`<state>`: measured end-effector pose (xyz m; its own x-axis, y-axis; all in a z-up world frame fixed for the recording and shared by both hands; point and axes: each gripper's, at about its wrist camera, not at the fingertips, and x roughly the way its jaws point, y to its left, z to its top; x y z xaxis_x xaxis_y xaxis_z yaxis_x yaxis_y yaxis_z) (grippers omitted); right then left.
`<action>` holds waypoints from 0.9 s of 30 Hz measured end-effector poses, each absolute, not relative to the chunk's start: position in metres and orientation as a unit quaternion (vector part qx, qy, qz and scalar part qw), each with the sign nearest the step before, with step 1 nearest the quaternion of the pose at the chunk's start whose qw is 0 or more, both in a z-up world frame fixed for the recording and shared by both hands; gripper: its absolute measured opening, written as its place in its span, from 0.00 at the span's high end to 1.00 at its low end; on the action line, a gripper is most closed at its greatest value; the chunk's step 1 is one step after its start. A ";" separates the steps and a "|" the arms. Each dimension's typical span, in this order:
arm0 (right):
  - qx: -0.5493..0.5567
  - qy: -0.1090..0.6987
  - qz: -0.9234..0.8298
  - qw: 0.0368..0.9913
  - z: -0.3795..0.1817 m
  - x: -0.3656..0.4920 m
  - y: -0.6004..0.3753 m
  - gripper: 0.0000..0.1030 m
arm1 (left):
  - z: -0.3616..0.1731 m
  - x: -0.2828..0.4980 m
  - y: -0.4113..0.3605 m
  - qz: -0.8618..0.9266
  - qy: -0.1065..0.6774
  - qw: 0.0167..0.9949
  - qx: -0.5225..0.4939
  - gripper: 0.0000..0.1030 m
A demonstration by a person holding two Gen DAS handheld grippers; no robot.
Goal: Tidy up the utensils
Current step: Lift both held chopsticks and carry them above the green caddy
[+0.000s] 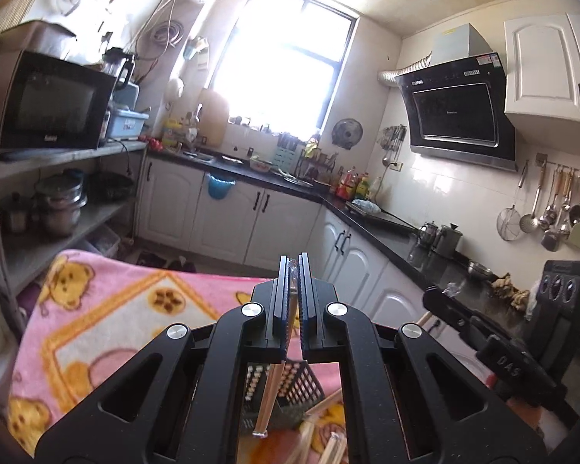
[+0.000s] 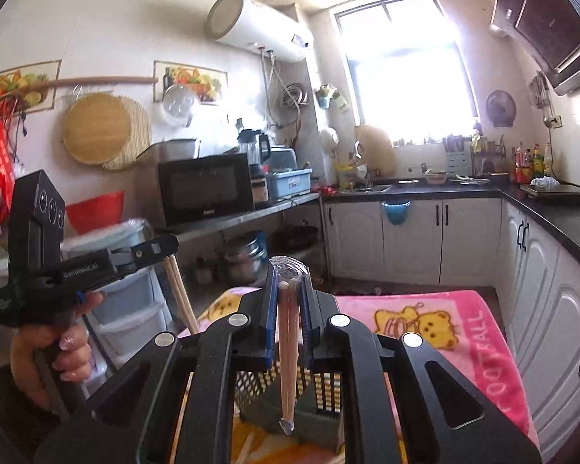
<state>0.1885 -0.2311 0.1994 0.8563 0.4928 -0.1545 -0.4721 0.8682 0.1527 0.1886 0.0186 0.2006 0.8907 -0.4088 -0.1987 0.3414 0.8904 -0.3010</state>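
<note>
Left gripper (image 1: 294, 270), mine, clamped on wrapped chopsticks (image 1: 268, 394) hanging toward 6 o'clock above the slotted basket (image 1: 290, 398) on the pink blanket (image 1: 108, 309); right gripper (image 2: 290, 274) likewise pinches a near-vertical wrapped pair (image 2: 288, 348).

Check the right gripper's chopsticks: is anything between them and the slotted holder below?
Nothing visible. The right gripper holds wrapped chopsticks hanging tip-down just above the dark slotted holder on the pink blanket, with only open air between.

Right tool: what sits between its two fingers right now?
The right tool is shut on a pair of plastic-wrapped wooden chopsticks, hanging down over the dark slotted utensil basket; the right wrist view shows it.
</note>
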 end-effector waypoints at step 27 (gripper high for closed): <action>0.053 0.108 0.192 0.974 0.156 0.247 -0.219 0.90 | 0.143 0.243 0.022 -0.120 0.127 0.979 -0.107 0.98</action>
<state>0.2468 -0.2193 0.1559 0.9030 0.3856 -0.1895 -0.3628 0.9206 0.1446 0.2434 0.0222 0.1427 0.9391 -0.2619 -0.2224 0.2078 0.9485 -0.2393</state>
